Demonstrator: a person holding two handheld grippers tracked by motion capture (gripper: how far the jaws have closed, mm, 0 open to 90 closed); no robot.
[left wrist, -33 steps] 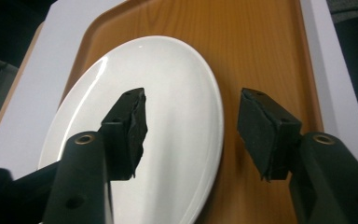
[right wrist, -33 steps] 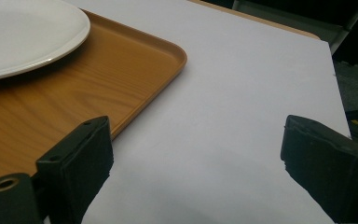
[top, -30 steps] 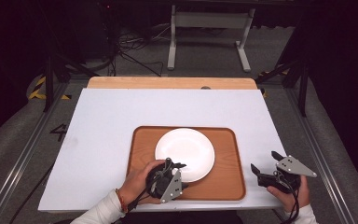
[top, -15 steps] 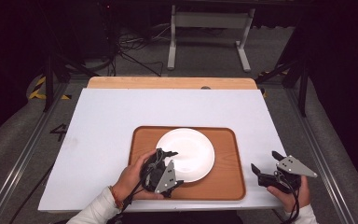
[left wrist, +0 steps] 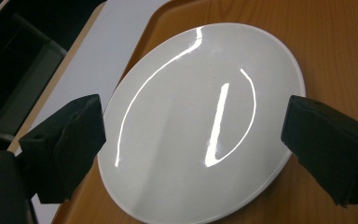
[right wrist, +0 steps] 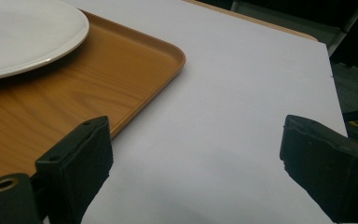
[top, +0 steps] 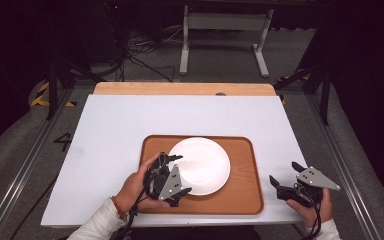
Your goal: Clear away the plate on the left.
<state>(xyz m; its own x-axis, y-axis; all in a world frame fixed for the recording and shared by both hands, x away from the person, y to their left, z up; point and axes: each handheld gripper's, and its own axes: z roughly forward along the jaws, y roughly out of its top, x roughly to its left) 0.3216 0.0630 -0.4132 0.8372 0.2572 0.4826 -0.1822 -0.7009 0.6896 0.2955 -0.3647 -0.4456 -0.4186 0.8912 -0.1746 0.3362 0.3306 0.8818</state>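
Note:
A white plate (top: 202, 162) lies flat on a brown wooden tray (top: 245, 192) near the front of the white table. My left gripper (top: 182, 174) is at the plate's near left rim, held in a hand. Its jaws have just been opening. In the left gripper view the left gripper (left wrist: 196, 144) stands wide open, its pads (left wrist: 70, 135) on either side of the plate (left wrist: 191, 93) without touching it. My right gripper (top: 284, 172) rests open over bare table to the right of the tray, and the right gripper (right wrist: 196, 172) has nothing between its jaws.
The white tabletop (top: 130, 130) has free room to the left of and behind the tray. In the right gripper view the tray's corner (right wrist: 168, 51) lies to the left of the jaws. A wooden strip (top: 180, 89) runs along the far edge, with dark floor and a metal stand beyond.
The left gripper's jaws have spread wider at the plate's rim, and the hand has shifted slightly left and away along it. The plate and the right gripper have not moved.

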